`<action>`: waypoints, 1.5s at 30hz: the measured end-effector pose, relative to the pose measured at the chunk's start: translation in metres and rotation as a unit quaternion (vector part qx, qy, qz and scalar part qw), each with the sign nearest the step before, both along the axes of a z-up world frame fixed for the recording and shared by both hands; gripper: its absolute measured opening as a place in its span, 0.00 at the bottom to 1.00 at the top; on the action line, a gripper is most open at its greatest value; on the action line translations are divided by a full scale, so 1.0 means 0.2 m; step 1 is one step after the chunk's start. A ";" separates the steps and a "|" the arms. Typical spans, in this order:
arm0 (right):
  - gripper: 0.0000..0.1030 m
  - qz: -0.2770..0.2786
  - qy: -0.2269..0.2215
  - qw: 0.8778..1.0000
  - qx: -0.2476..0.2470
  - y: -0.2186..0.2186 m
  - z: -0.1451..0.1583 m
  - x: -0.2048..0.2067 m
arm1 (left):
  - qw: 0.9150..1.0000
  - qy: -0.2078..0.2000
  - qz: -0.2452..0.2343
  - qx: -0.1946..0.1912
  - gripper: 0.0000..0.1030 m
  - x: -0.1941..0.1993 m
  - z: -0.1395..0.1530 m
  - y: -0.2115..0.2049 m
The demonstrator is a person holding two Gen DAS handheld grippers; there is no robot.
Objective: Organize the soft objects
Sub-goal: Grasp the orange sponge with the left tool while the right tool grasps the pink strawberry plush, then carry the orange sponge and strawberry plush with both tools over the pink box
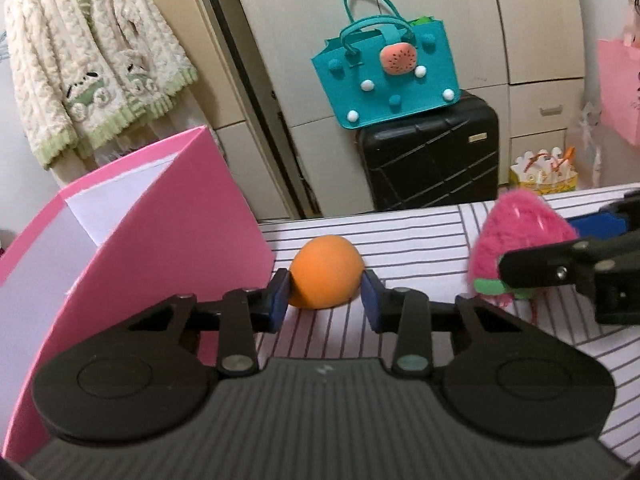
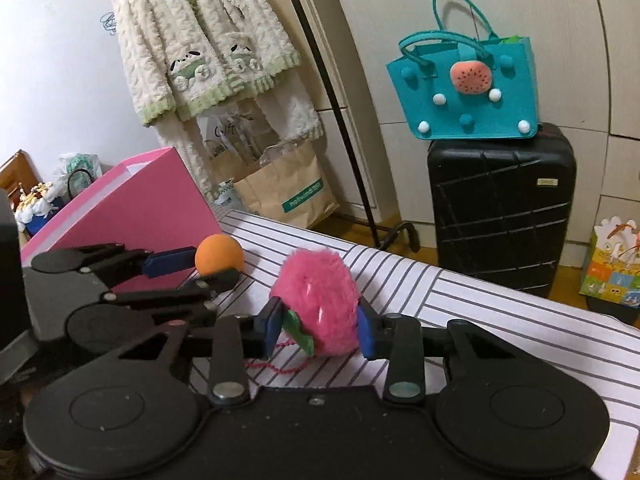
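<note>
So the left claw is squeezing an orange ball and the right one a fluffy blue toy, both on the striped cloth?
Not quite: the fluffy toy in the right gripper is pink, as the right wrist view shows. The left gripper does clasp the orange ball on the striped cloth.

We are in a home, most likely a bedroom. A fluffy cream cardigan (image 2: 200,40) with green trim hangs from a rack against the wall, and cream built-in wardrobe doors (image 1: 532,20) with drawers fill the back. We see a black hard-shell suitcase (image 2: 500,216) standing on the floor with a teal felt handbag (image 2: 464,92) on top of it. A brown paper shopping bag (image 2: 288,188) and a small printed gift bag (image 2: 612,272) sit on the wooden floor. In front lies a striped sheet (image 2: 460,320), which looks like bedding.
</note>
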State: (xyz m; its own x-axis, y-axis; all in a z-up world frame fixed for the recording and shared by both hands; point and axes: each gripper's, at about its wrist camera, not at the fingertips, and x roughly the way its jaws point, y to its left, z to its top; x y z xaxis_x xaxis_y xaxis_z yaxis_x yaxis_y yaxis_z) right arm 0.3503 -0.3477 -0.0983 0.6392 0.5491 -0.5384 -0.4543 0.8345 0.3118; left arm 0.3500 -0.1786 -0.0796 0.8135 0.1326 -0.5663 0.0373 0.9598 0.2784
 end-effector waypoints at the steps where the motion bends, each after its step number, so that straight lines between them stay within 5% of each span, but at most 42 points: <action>1: 0.40 -0.001 0.001 1.000 0.002 0.00 0.00 -0.01 | 1.000 0.003 0.000 -0.009 0.33 0.00 0.01 0.01; 6: 0.40 -0.014 0.000 1.000 -0.002 -0.03 0.03 -0.09 | 0.998 -0.047 -0.013 -0.026 0.33 -0.11 0.10 0.02; 10: 0.40 -0.025 0.010 1.000 -0.002 -0.04 0.06 -0.17 | 0.997 -0.049 -0.042 -0.051 0.33 -0.21 0.19 0.01; 16: 0.40 -0.027 0.003 0.999 -0.018 -0.03 0.11 -0.33 | 0.986 0.016 -0.131 -0.106 0.33 -0.33 0.28 0.03; 24: 0.41 -0.038 0.023 0.999 -0.029 -0.02 0.20 -0.55 | 0.971 0.034 -0.209 -0.107 0.33 -0.59 0.40 0.08; 29: 0.41 -0.032 0.041 0.998 -0.028 0.00 0.24 -0.69 | 0.966 0.044 -0.235 -0.097 0.33 -0.73 0.46 0.15; 39: 0.41 0.018 0.074 0.997 -0.024 0.10 0.31 -0.95 | 0.948 0.139 -0.264 -0.109 0.33 -0.91 0.42 0.31; 45: 0.41 0.018 0.061 0.997 -0.045 0.15 0.38 -1.06 | 0.929 0.194 -0.284 -0.133 0.33 -1.02 0.46 0.40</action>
State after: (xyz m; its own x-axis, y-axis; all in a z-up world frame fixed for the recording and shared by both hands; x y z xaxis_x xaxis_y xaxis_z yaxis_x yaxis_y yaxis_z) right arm 0.1374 -0.3168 -0.0225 0.5467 0.5174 -0.6584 -0.4485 0.8449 0.2916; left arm 0.1464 -0.0996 0.0130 0.4362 -0.4435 -0.7830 0.6078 0.7868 -0.1071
